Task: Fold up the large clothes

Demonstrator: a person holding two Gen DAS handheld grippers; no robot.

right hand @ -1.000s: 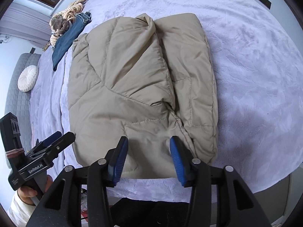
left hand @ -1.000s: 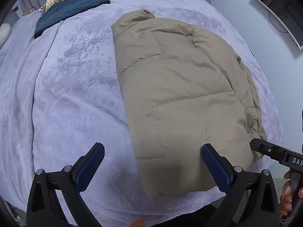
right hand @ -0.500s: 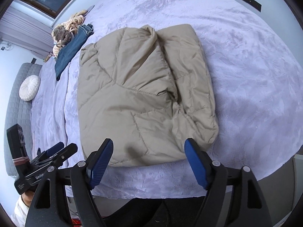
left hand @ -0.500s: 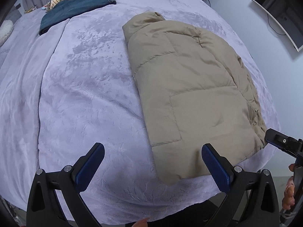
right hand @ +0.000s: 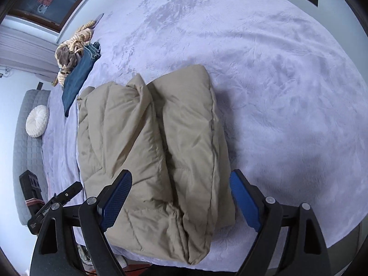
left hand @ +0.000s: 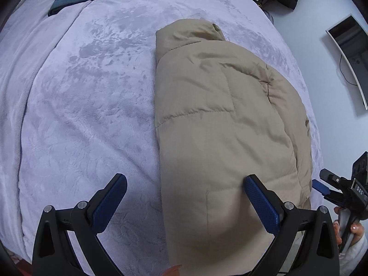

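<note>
A beige puffer jacket (left hand: 225,126) lies folded in a long bundle on the lavender blanket (left hand: 80,115). My left gripper (left hand: 185,184) hangs open over its near end, and the jacket's left edge runs between the fingers without touching the pads. In the right wrist view the jacket (right hand: 161,149) shows two puffy folds side by side. My right gripper (right hand: 180,179) straddles the near end, its jaws opening, pads off the fabric. Each gripper shows at the edge of the other's view: the right gripper (left hand: 323,181), the left gripper (right hand: 69,192).
Folded jeans (right hand: 80,76) and a heap of striped and brown clothes (right hand: 71,50) lie at the bed's far corner. A round white cushion (right hand: 38,124) sits on a grey couch (right hand: 25,161). A screen (left hand: 349,53) hangs on the wall. The bed's near edge is just below the grippers.
My right gripper's jaws have spread from about half shut to wide. Both grippers have come in over the jacket's near end, which now fills more of each view.
</note>
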